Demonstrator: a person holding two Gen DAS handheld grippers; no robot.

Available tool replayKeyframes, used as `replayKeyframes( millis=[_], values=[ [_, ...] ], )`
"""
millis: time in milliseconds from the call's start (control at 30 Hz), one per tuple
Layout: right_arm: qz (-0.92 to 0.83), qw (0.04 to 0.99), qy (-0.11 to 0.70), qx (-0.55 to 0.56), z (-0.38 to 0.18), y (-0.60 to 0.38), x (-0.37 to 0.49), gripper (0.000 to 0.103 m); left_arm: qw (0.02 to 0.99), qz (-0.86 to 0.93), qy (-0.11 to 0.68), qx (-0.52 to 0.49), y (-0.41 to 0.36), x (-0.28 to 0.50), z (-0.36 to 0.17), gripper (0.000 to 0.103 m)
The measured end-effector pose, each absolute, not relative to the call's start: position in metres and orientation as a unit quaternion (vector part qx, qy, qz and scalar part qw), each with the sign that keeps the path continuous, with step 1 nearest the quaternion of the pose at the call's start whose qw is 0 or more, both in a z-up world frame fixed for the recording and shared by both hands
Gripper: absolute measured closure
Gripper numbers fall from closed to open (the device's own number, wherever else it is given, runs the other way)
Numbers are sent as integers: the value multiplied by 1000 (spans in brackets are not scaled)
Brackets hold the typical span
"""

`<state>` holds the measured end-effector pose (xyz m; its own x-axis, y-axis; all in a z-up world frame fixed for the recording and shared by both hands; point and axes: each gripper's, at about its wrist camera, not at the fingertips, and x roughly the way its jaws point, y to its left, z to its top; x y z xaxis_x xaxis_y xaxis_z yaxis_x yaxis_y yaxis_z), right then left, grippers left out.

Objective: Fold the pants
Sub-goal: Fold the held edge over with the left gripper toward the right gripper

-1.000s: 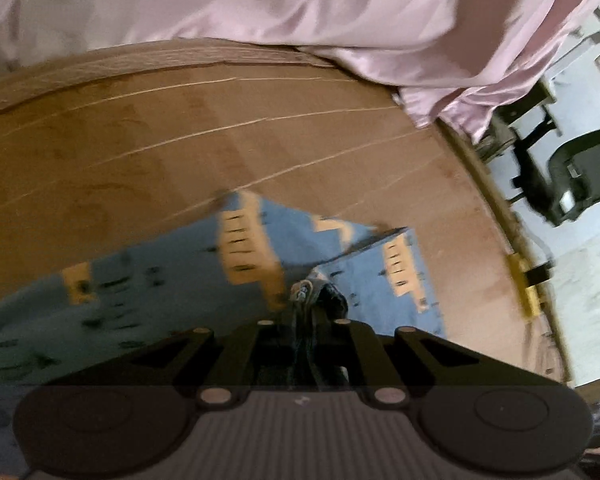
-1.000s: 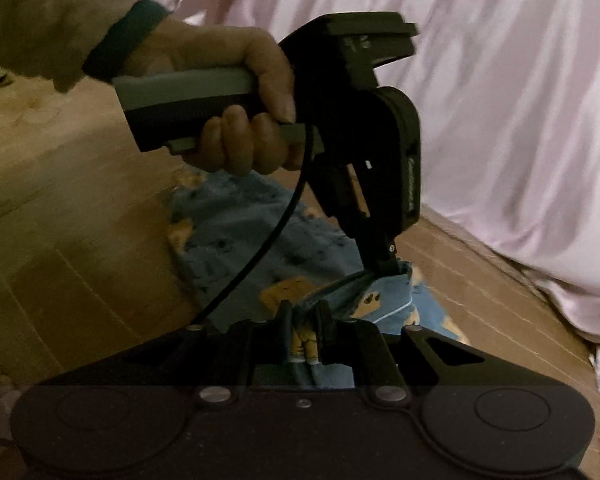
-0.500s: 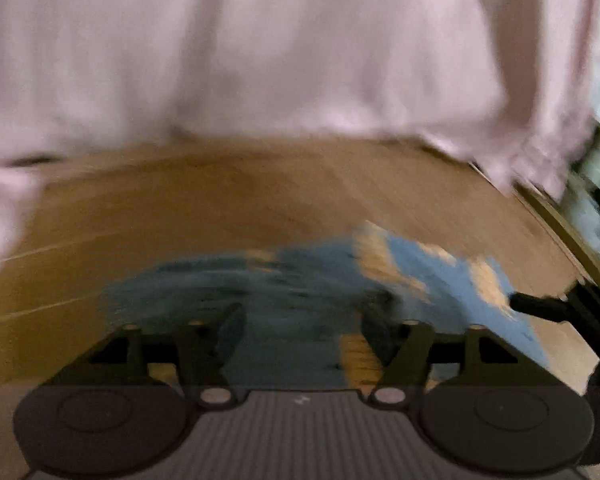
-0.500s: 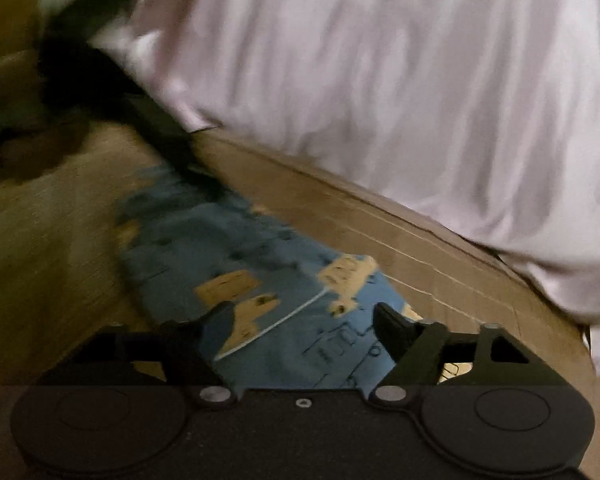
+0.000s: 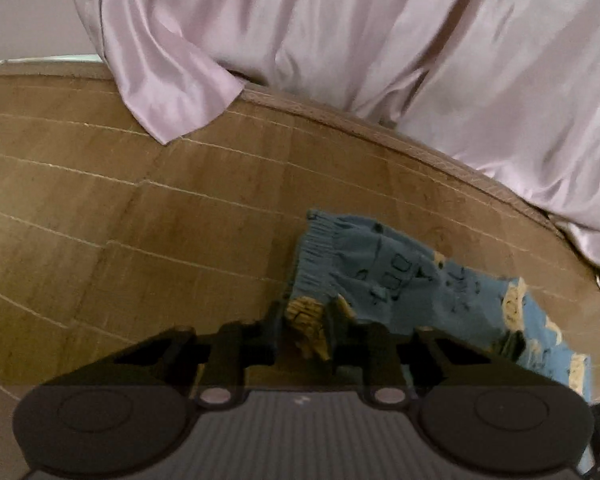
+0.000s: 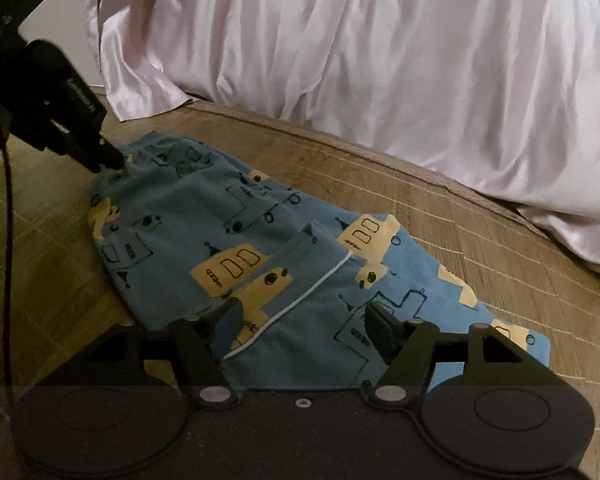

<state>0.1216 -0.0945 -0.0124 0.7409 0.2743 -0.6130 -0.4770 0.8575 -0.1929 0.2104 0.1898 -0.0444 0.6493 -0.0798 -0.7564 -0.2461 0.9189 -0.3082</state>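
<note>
Left tool [image 5: 306, 326] reclosed, pinching pants [image 6: 260, 248] waistband; right tool [image 6: 304, 320] spread above.

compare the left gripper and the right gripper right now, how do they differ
The left gripper is shut on the pants, pinching the gathered waistband edge; the right gripper is open and holds nothing. The left gripper works at the far end of the pants, near the satin sheet; the right gripper hangs over the near end, fabric showing between its fingers. Both are black two-finger grippers over the same pants on the wooden floor.
</note>
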Motion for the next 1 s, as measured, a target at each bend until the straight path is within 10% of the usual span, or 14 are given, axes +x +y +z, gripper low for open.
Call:
replayKeyframes(
  millis=[367, 600, 1000],
  values=[
    [202, 917, 313, -144, -13, -100, 126, 24, 937, -5, 338, 83, 113, 200, -57, 81],
    [201, 918, 312, -137, -14, -102, 126, 24, 911, 35, 410, -38, 152, 212, -72, 49],
    [197, 920, 313, -129, -15, -103, 127, 21, 921, 53, 376, -81, 147, 214, -43, 90]
  ],
)
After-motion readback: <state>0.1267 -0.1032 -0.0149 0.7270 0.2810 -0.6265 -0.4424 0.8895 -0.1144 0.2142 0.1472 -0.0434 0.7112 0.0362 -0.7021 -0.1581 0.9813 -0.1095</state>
